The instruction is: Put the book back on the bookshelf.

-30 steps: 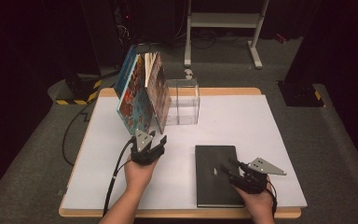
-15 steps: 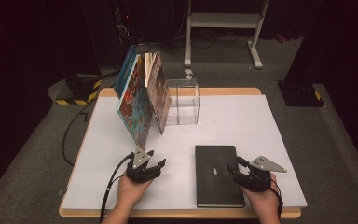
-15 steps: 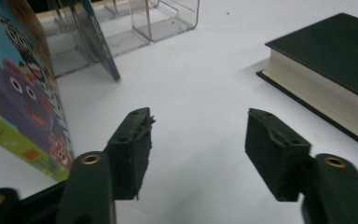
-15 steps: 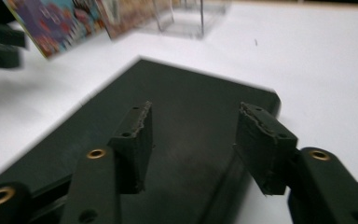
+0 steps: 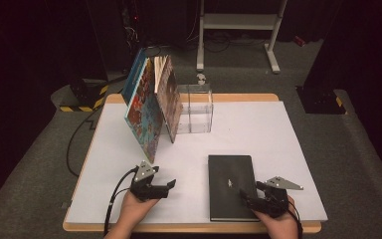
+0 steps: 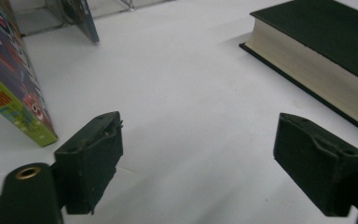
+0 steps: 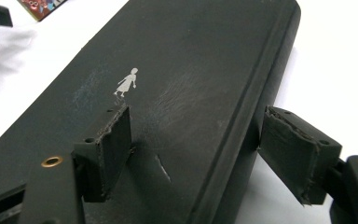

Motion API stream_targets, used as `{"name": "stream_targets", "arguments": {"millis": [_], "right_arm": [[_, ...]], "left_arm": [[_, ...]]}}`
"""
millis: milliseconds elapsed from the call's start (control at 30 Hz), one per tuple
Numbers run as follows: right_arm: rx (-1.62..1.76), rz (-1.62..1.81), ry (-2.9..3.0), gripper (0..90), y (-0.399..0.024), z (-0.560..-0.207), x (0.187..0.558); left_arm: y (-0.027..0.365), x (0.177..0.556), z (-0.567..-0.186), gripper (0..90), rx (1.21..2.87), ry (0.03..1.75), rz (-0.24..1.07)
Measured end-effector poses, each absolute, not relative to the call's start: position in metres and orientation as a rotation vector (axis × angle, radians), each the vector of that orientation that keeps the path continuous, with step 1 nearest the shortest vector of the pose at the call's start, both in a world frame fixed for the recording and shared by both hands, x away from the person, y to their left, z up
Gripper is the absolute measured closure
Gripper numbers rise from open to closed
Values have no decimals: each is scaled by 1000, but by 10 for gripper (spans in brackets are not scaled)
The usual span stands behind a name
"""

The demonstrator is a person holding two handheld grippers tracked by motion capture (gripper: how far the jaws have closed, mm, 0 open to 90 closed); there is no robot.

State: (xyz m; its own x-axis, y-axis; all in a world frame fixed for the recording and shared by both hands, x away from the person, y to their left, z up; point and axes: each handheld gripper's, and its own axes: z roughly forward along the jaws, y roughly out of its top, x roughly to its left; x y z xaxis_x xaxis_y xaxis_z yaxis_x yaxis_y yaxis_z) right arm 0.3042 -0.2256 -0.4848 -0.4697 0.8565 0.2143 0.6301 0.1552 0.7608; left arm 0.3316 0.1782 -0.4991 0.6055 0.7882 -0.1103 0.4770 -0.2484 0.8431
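The black book point(image 5: 231, 185) lies flat near the table's point(image 5: 258, 124) front edge. The right gripper point(image 5: 262, 195) straddles its right corner, jaws just opened, pads off it. The left gripper point(image 5: 155, 183) gapes empty nearby.

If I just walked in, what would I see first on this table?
Probably the colourful picture books leaning at the table's back left against a clear box. Next, the black book lying flat near the front edge, a tiny silver figure on its cover, with the right tongs open over its near right corner.
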Motion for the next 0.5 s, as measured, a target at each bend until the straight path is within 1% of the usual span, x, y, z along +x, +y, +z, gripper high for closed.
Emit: {"name": "stream_targets", "arguments": {"millis": [267,500], "right_arm": [[1471,1154,2193,248,-217,-480,307],[1415,1182,2237,248,-185,-482,312]], "left_arm": [[182,331,-495,168,1858,1007,405],[181,332,-495,175,1853,1004,381]]}}
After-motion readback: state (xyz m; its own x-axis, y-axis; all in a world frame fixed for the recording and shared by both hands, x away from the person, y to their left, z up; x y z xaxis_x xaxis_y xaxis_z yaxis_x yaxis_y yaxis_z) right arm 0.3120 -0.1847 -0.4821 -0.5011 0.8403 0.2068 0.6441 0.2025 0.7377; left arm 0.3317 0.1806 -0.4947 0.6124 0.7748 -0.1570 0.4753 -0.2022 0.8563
